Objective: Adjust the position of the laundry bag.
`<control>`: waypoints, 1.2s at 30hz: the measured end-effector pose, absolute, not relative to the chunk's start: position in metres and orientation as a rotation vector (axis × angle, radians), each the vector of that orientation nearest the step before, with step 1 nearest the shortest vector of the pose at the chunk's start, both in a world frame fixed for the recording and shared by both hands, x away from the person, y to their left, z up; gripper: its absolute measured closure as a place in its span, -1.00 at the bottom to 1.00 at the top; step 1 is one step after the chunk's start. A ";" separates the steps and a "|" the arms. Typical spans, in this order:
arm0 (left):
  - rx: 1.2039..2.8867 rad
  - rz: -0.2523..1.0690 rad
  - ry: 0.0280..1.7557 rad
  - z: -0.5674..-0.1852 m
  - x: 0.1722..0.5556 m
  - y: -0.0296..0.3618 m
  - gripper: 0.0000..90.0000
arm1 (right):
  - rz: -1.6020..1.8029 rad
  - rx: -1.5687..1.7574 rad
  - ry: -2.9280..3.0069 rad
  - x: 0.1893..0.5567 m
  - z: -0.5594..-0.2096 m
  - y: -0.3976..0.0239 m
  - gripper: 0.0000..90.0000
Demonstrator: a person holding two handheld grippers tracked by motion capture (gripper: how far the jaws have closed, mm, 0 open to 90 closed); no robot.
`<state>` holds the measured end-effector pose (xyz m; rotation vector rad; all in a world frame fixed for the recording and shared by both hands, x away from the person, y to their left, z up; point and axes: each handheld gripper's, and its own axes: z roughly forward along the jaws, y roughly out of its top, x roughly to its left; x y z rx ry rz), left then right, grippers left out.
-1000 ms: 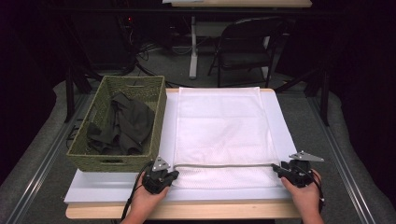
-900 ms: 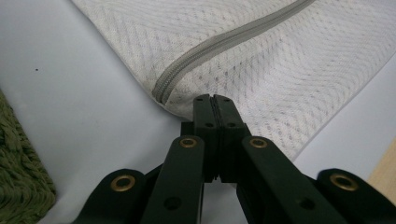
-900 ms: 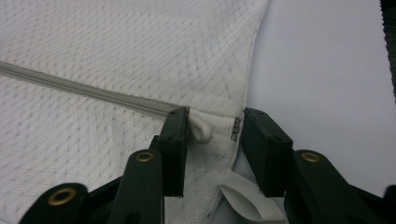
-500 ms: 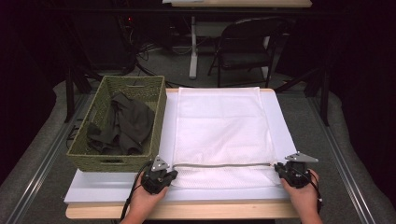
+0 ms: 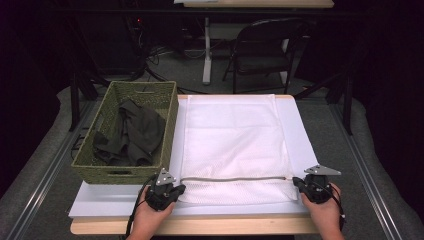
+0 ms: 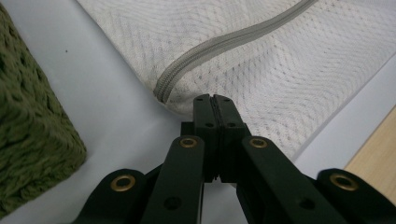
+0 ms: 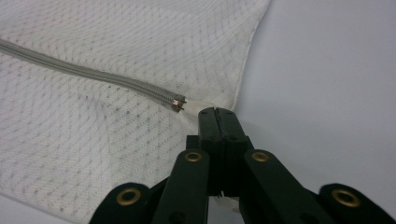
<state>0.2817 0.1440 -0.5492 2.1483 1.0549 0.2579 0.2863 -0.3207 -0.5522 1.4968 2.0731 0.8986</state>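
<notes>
At nine o'clock on the bench [image 5: 100, 207] sits a woven olive-green rectangular basket [image 5: 100, 172] with dark grey-green garments [image 5: 131, 137] heaped inside, just beside the white mesh zippered laundry bag [image 5: 232, 135] that lies flat on the white sheet across the middle. Your left tool [image 5: 176, 190] is at about seven o'clock, its jaws pressed together on the bag's near-left corner; in the left gripper view [image 6: 215, 100] the mesh edge runs right into the shut tips, with the closed end of the grey zipper [image 6: 224, 44] starting at roughly eleven o'clock from them. That zipper [image 5: 232, 178] is the bag's long line here, running straight from nine to three o'clock between your two hands. Your right tool [image 5: 298, 182] is at about five o'clock, and its jaws have just been closing; in the right gripper view [image 7: 218, 112] they now stand pinched together on the small white tab at the bag's near-right corner, with the brass zipper slider [image 7: 178, 103] just beside them at ten o'clock. So your right hand is the nearer one to the slider, and the track leads away from it toward your left; judging by this, the left pinch anchors the bag while the right works the opening.
</notes>
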 end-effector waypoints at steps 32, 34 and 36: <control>2.157 0.239 1.112 -0.554 0.264 0.159 0.99 | 0.924 1.546 2.092 0.250 -0.544 -0.326 1.00; 2.144 0.235 1.124 -0.554 0.263 0.159 0.99 | 0.932 1.545 2.092 0.249 -0.544 -0.325 1.00; 2.147 0.235 1.122 -0.554 0.264 0.160 0.99 | 0.935 1.546 2.095 0.248 -0.544 -0.325 1.00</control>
